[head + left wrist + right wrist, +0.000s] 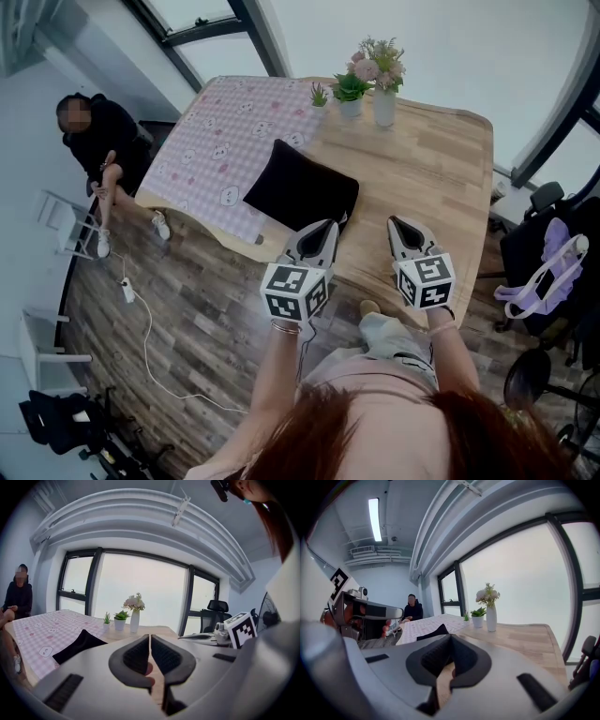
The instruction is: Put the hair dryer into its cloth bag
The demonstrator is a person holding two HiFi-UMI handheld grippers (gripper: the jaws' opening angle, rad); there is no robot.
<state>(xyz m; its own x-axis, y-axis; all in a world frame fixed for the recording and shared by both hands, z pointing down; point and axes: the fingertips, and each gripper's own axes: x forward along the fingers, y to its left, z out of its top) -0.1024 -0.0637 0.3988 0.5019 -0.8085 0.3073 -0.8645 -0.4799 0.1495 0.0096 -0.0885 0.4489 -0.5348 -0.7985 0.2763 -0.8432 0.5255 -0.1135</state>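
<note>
Black cloth bag (pixel 302 187) lies on the bench (pixel 441 169); left gripper (pixel 323 227) hangs at the bag's near edge, right gripper (pixel 401 227) farther to its right. Both grippers' fingers (pixel 133 656) are together, empty; hair dryer unseen.

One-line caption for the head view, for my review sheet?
Left hand-held gripper and right hand-held gripper, both shut and empty, hover before a black cloth bag on the wooden table.
</note>
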